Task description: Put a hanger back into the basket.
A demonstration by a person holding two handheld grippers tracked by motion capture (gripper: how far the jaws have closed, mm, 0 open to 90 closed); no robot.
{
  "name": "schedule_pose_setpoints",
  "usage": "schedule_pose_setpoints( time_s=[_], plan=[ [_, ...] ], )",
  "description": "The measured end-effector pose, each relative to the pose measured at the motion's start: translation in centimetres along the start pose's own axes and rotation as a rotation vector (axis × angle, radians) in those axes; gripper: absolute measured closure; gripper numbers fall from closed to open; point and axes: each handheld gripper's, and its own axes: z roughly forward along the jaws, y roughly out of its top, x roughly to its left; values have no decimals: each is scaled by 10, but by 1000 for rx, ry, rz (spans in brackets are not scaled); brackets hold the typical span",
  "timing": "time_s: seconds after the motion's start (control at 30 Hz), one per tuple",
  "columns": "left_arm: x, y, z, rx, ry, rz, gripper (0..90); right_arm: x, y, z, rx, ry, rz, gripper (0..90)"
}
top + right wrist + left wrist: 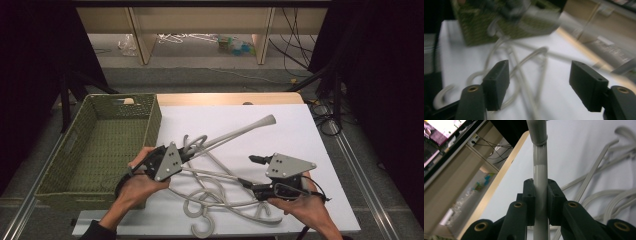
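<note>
Several grey plastic hangers (220, 200) lie tangled on the white table top (290, 135). My left gripper (187, 154) is shut on the arm of one grey hanger (240, 131), which rises slanting toward the far right. In the left gripper view the pads clamp that hanger's bar (540, 157) from both sides at the gripper's tips (541, 195). My right gripper (250, 172) stands open at the right of the pile, with nothing pressed between its jaws. In the right gripper view its jaws (539, 82) stand wide apart above blurred hangers (529, 58).
A green woven basket (152, 120) stands at the left of the table, also seen blurred in the right gripper view (474, 27). Wooden shelving and cables lie beyond the table's far edge. Black curtains flank both sides.
</note>
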Motion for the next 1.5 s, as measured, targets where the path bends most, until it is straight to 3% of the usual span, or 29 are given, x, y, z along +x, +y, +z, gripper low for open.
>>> schedule_pose_setpoints(
  time_s=[0.07, 0.1, 0.17, 0.23, 0.27, 0.3, 0.43, 0.57, 0.97, 1.1, 1.2, 1.27, 1.3, 1.33, 1.37, 1.4, 1.5],
  plan=[
    [6, -1, -5, -9, -26, -102, 793, 3, -3, 4, 14, 11, -2, 334],
    [8, -2, -8, -23, -36, -171, 793, 6, -9, 11, 54, 60, 1, 334],
    [13, -2, -11, -22, -59, -250, 793, 7, -11, 13, 64, 64, -1, 334],
    [19, -4, -18, -34, -67, -368, 793, 9, -18, 16, 88, 88, 8, 334],
    [19, -4, -18, -34, -67, -368, 793, 10, -20, 17, 93, 88, 9, 333],
    [22, -5, -22, -33, -80, -402, 794, 10, -22, 17, 98, 88, 12, 334],
    [26, -4, -32, -21, -69, -438, 794, 11, -31, 19, 126, 109, 19, 334],
    [28, -1, -41, -19, -75, -445, 794, 12, -36, 21, 146, 119, 19, 334],
    [46, 23, -86, -68, -89, -489, 794, 16, -42, 24, 170, 137, 18, 334],
    [62, 18, -99, -73, -56, -505, 794, 16, -42, 24, 172, 134, 15, 334],
    [78, 10, -112, -57, 5, -509, 794, 16, -43, 24, 177, 132, 17, 334],
    [83, 7, -115, -54, 24, -504, 794, 16, -44, 24, 180, 132, 16, 334],
    [91, 2, -122, -44, 58, -505, 794, 16, -44, 24, 183, 131, 20, 334],
    [91, 2, -122, -44, 58, -505, 794, 16, -44, 24, 183, 131, 20, 334],
    [99, -5, -127, -29, 102, -476, 794, 16, -45, 24, 182, 136, 21, 333],
    [102, -9, -129, -18, 123, -478, 794, 16, -45, 25, 182, 133, 21, 333],
    [111, -21, -131, 3, 144, -475, 794, 16, -46, 25, 183, 135, 24, 328]
  ],
)
